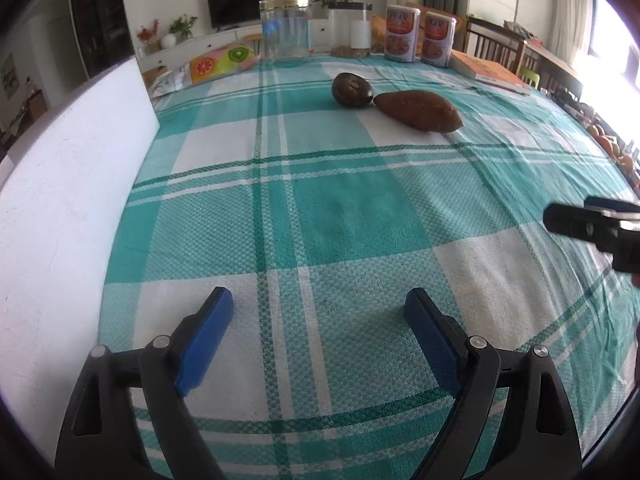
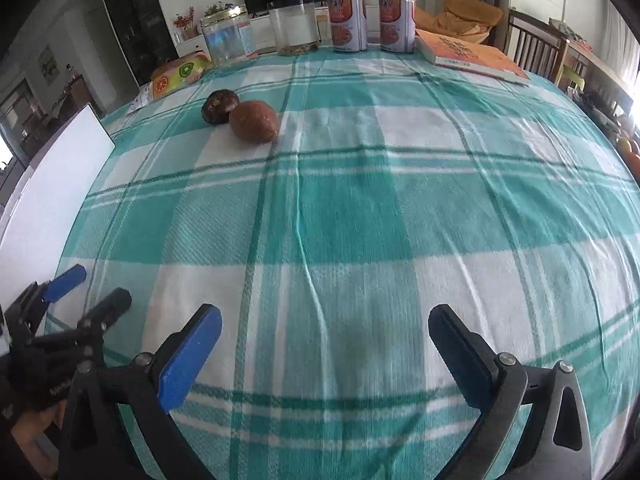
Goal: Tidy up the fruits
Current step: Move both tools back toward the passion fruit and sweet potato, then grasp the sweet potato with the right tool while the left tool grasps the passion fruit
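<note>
Currently left gripper held with jaws spread wide, nothing between; right gripper likewise spread, unloaded. Dark round fruit touching brown oblong fruit, seen well ahead of both jaws on checked tablecloth. Clear jar beyond.

Dark round fruit touching brown oblong fruit (lying flat)

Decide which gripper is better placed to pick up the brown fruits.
Left, marginally: the dark round fruit and elongated brown one lie nearer the table's left side. Both the left gripper and right gripper are open and empty.
</note>
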### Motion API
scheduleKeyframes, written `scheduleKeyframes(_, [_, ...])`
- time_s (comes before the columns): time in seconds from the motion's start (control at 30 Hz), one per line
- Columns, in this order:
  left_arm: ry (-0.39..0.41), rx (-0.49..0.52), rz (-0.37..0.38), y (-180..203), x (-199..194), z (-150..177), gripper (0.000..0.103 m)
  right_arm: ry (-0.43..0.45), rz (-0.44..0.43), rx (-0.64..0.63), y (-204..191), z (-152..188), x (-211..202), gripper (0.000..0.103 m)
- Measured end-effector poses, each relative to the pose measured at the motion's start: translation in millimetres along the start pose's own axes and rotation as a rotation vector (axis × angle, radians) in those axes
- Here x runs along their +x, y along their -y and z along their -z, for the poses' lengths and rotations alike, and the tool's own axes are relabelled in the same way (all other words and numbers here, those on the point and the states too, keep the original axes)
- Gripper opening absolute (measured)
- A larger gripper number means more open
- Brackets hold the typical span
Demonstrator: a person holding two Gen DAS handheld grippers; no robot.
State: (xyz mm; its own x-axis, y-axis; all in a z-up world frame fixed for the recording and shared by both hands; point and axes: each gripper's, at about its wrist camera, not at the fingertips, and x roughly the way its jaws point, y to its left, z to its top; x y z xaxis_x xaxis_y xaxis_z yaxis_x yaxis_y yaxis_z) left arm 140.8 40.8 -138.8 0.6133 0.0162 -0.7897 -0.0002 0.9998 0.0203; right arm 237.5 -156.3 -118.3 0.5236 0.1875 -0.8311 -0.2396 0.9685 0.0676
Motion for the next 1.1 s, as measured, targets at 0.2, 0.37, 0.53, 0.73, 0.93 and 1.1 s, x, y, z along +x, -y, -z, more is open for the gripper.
scheduleKeyframes(0.2, [0.000, 0.000, 0.000, 0.2, 0.0, 0.1, 0.090, -0.091, 0.003, -0.233, -39.7, -97.9, 62.8, 0.102])
scheduleKeyframes(0.37, [0.000, 0.000, 0.000, 0.2, 0.2, 0.1, 0.090, -0.234, 0.041, -0.292, -55.0, -111.7, 115.1, 0.095])
scheduleKeyframes(0.53, [0.000, 0.000, 0.000, 0.2, 0.3, 0.0, 0.091, -0.200, -0.054, -0.160, -40.8, -116.0, 108.4, 0.042])
scheduleKeyframes(0.73, [0.000, 0.000, 0.000, 0.2, 0.4, -0.2, 0.091, -0.240, -0.059, -0.077, -21.3, -93.0, 85.3, 0.042])
scheduleKeyframes(0.93, [0.000, 0.000, -0.001, 0.2, 0.5, -0.2, 0.091, -0.198, -0.102, 0.100, 39.0, -37.0, 26.2, 0.042])
scheduleKeyframes(1.1, [-0.001, 0.001, -0.004, 0.1, 1.2, -0.4, 0.091, -0.122, 0.021, 0.135, 66.8, 28.7, -2.7, 0.042])
